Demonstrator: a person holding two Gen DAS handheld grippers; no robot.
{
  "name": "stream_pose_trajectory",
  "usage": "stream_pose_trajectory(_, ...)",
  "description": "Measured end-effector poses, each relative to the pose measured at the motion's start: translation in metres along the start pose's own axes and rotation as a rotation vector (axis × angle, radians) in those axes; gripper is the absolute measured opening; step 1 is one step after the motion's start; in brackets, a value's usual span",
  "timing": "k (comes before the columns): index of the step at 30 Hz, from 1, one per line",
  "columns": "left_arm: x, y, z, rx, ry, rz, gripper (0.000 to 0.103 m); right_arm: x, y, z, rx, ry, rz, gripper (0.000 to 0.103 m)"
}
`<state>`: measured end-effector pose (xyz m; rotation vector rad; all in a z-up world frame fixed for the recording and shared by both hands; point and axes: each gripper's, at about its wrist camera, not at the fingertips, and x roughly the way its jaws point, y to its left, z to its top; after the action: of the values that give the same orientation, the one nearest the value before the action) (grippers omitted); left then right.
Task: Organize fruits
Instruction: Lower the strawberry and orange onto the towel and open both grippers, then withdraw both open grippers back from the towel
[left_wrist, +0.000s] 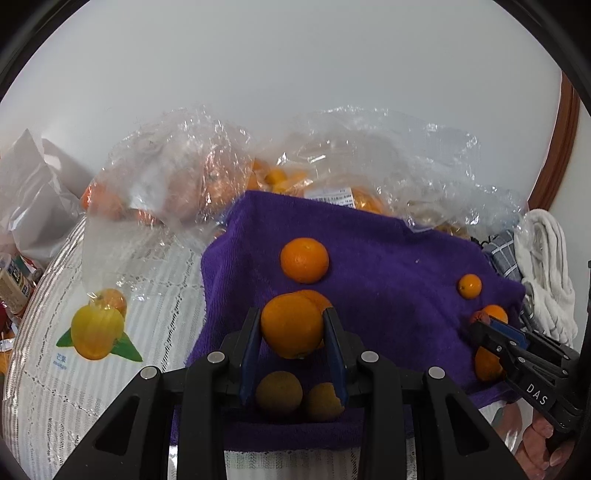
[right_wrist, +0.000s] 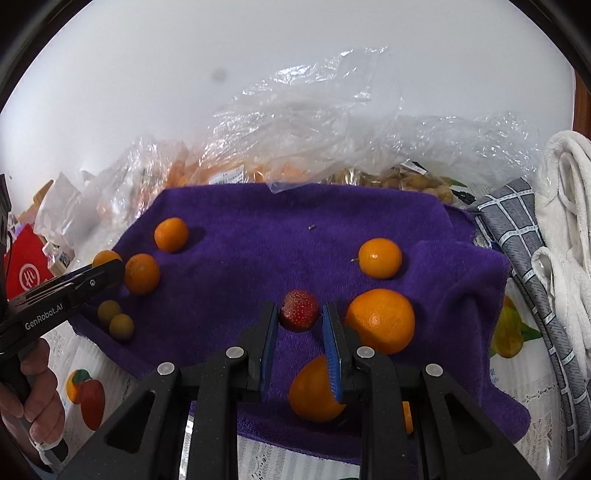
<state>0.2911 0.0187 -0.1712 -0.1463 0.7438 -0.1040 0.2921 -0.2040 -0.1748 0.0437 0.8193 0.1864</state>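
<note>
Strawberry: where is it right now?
Right wrist view: the strawberry is clamped in the right gripper above the purple towel, just left of the big orange.

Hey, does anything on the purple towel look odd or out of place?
Only the red strawberry, the one non-orange fruit, held in the right claw over the purple towel. The oranges and two small brown fruits lie scattered but intact; nothing spilled.

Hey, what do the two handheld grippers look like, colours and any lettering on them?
Both are matte black plastic with silver round rivets and blue pads inside the fingers. The left gripper shows white "GenRobot.AI" lettering on its side in the right wrist view; the right gripper shows white "DAS" in the left wrist view. No cables or sleeves visible.
</note>
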Motion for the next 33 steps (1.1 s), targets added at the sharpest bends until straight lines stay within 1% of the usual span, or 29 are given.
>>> stream_pose_trajectory(8,-0.001,-0.001,0.0,-0.003,0.005,0.004,0.032,0.005,-0.002,-0.003,0.002,0.016,-0.024,0.024)
stream_pose_trajectory(12,-0.001,0.0,-0.001,-0.014,0.005,0.0,0.032,0.005,-0.003,-0.003,0.004,0.013,-0.032,0.024)
stream_pose_trajectory(22,-0.001,-0.001,-0.002,-0.003,0.003,-0.001,0.032,0.003,-0.005,-0.006,0.001,0.003,-0.041,0.025)
stream_pose_trajectory(25,-0.002,-0.001,-0.001,0.003,-0.009,-0.007,0.033,0.001,-0.003,-0.007,-0.002,0.002,-0.04,0.03)
stream_pose_trajectory(27,-0.005,-0.001,-0.001,0.01,-0.019,-0.012,0.036,-0.002,-0.002,-0.007,-0.004,-0.004,-0.037,0.035)
stream_pose_trajectory(29,-0.008,-0.002,-0.001,0.016,-0.029,-0.014,0.045,-0.006,0.0,-0.007,-0.005,-0.012,-0.042,0.039)
stream_pose_trajectory(31,-0.012,-0.002,0.0,0.013,-0.038,-0.018,0.049,-0.011,0.002,-0.004,-0.009,-0.026,-0.046,0.043)
stream_pose_trajectory(33,-0.017,-0.002,0.002,0.015,-0.045,-0.023,0.05,-0.02,0.002,-0.001,-0.008,-0.049,-0.05,0.048)
